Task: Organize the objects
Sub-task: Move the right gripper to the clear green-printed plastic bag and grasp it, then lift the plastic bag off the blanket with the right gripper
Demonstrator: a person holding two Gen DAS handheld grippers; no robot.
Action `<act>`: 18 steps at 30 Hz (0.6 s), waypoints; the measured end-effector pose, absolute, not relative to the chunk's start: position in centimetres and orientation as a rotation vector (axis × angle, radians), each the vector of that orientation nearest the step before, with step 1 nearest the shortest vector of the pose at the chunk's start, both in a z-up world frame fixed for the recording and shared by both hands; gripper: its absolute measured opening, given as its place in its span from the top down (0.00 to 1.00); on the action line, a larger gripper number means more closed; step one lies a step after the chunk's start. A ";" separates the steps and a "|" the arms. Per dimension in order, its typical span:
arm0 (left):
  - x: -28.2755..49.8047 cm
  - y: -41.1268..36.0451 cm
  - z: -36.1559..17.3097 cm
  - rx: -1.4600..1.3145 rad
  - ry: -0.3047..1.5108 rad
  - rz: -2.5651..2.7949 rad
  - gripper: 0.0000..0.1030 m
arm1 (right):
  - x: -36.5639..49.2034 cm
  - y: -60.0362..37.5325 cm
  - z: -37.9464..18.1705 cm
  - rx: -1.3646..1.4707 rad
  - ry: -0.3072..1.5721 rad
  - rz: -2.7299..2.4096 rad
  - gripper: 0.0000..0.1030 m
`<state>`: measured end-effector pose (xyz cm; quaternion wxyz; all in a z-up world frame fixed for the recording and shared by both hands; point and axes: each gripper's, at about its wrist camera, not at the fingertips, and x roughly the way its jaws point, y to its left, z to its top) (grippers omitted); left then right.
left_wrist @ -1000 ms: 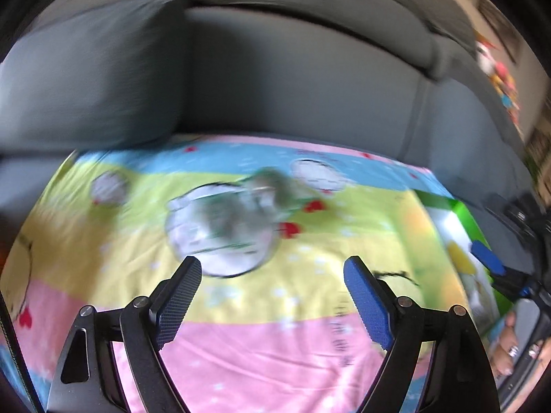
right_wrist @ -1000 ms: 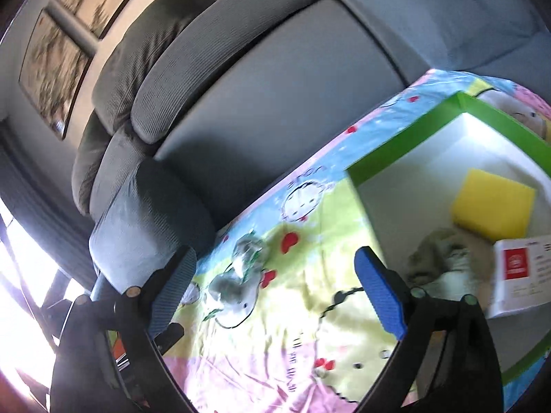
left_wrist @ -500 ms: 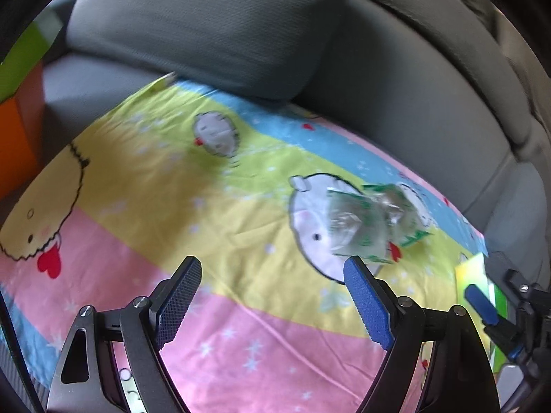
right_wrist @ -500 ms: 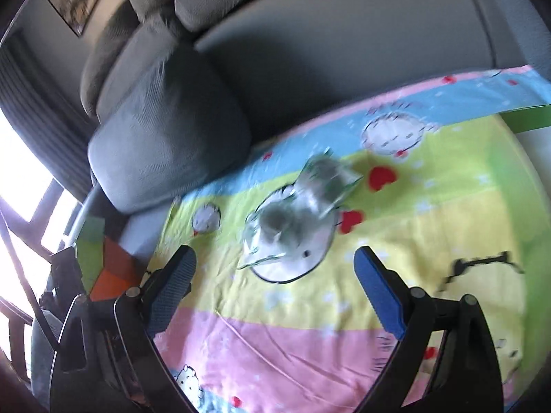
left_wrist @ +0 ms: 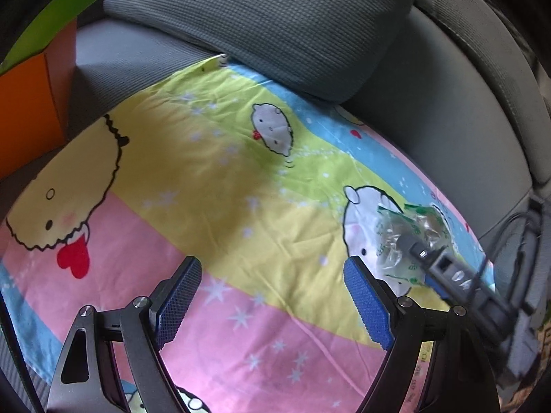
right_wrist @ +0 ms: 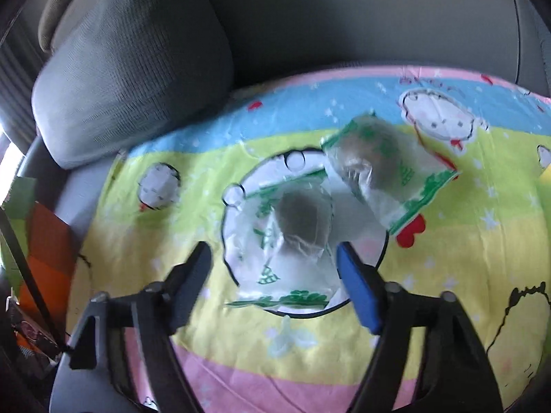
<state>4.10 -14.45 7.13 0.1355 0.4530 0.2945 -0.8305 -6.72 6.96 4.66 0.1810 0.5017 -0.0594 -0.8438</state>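
Note:
Two clear plastic packets with green print lie on a cartoon-print cloth (right_wrist: pixel 172 179) on a grey sofa. In the right wrist view the near packet (right_wrist: pixel 292 227) sits just ahead of and between the fingers of my right gripper (right_wrist: pixel 272 268), which is open. The far packet (right_wrist: pixel 382 168) lies beyond it to the right. In the left wrist view the packets (left_wrist: pixel 409 237) lie at the right, with my right gripper (left_wrist: pixel 423 251) over them. My left gripper (left_wrist: pixel 268 296) is open and empty over bare cloth (left_wrist: pixel 213 186), left of the packets.
A grey cushion (left_wrist: pixel 275 17) leans on the sofa back (left_wrist: pixel 458 103) behind the cloth; it also shows in the right wrist view (right_wrist: pixel 131 65). An orange and green box (left_wrist: pixel 31 86) stands at the far left, seen also in the right wrist view (right_wrist: pixel 41 241).
My right gripper has swung left away from the green-rimmed box and closed in on the near packet. My left gripper has turned left, so the packets slid to the right of its view.

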 end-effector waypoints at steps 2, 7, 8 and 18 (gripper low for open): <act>4.1 -14.7 6.9 1.316 0.876 -2.397 0.17 | -6.9 7.0 3.7 1.456 -0.158 -2.369 0.46; 3.9 -14.5 6.5 1.336 0.895 -2.395 0.17 | -6.1 7.1 3.2 1.446 -0.104 -2.361 0.56; 3.8 -14.3 6.5 1.345 0.887 -2.399 0.17 | -5.8 7.2 3.3 1.450 -0.098 -2.357 0.56; 3.0 -11.4 5.8 1.463 0.929 -2.474 0.17 | -0.4 13.6 6.0 1.483 -0.242 -2.299 0.56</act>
